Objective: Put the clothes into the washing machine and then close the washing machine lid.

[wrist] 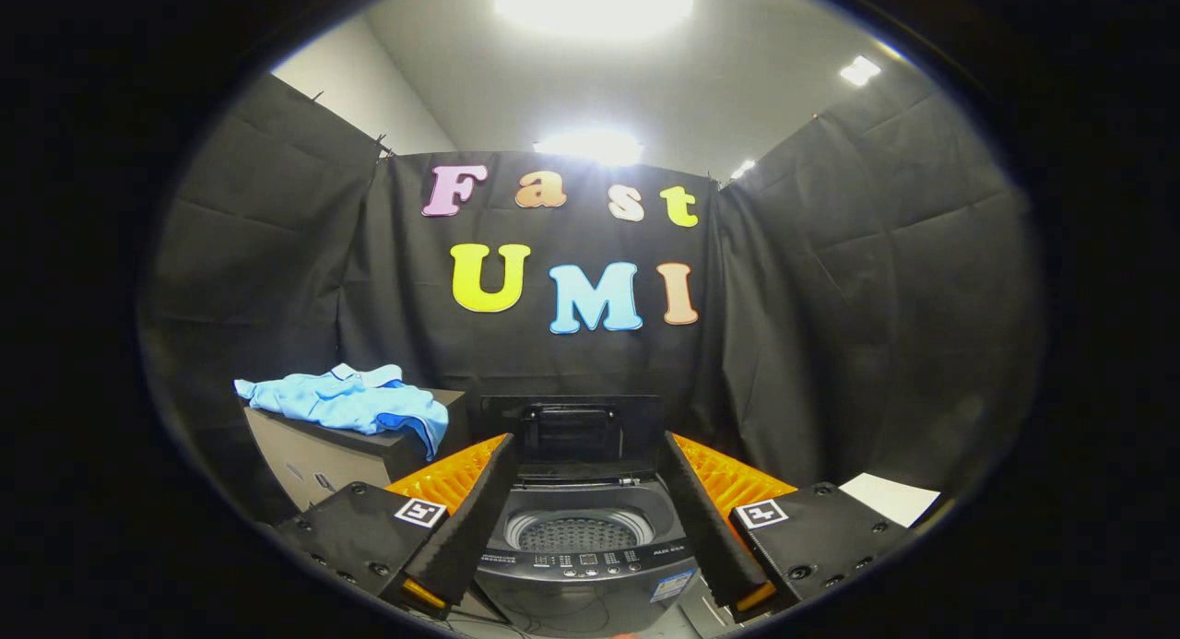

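Hovering with nothing held, the gripper (583, 478) has its fingers spread wide, and the washing machine (579, 565) sits just ahead, framed between them. Its lid (570, 433) stands raised upright at the back, leaving the perforated drum (578, 532) exposed with nothing visible inside it, and the control panel (584, 560) runs along the near rim. Clothes (355, 401), a crumpled light blue garment, lie on top of a dark cabinet (313, 455) just left of the machine, beyond the left finger, with one corner hanging over the cabinet's edge.
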Available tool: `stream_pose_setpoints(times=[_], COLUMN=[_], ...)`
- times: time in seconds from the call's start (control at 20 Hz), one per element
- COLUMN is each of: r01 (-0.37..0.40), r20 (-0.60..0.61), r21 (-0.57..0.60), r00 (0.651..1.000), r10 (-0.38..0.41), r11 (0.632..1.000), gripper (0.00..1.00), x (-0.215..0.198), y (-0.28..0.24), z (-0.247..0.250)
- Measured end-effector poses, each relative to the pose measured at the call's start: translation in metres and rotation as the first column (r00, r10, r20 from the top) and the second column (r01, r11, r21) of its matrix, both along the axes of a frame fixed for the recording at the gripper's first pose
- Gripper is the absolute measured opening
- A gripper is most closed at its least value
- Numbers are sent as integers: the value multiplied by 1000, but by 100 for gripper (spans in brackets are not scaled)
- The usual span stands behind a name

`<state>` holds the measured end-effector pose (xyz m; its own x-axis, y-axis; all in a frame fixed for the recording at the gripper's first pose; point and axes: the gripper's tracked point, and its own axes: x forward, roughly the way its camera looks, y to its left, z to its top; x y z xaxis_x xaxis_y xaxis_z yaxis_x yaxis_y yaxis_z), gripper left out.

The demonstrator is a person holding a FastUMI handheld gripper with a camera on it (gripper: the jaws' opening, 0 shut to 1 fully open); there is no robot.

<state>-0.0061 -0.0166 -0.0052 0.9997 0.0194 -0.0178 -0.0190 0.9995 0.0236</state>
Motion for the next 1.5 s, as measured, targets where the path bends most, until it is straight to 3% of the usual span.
stream_pose_setpoints(times=[0.45,0.8,1.5], r01=[-61,-178,-288], r20=[-13,-40,-79], r21=[-11,9,55], r00=[998,983,953], r10=[60,178,292], r11=[998,984,956], gripper=[98,98,98], x=[12,35,110], y=[-1,35,131], z=[-3,-2,33])
